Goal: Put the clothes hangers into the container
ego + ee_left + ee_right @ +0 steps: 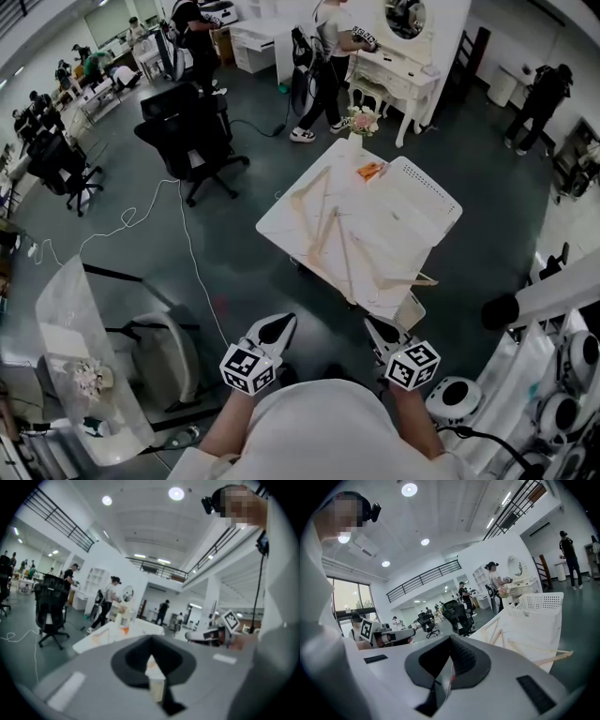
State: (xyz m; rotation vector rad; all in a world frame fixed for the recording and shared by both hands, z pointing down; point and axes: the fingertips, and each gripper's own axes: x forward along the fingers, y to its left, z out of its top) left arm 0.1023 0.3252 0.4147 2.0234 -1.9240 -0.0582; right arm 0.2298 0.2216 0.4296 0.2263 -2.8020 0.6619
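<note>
On the table (277,225), hangers (323,221) beside the container (424,190); chair (192,141), cable (190,246) beyond.

White worktop (277,223) stood on dark floor (234,281). Wooden hangers (323,220) lay scattered across it, some overlapping; one end stuck out past near right edge. White perforated container (424,190) sat on right side. Small orange thing (368,171) lay near far corner, just beside container.

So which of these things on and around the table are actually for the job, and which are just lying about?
For the job:
wooden hangers
white container

Just lying about:
orange item
flowers
office chair
floor cable
</note>
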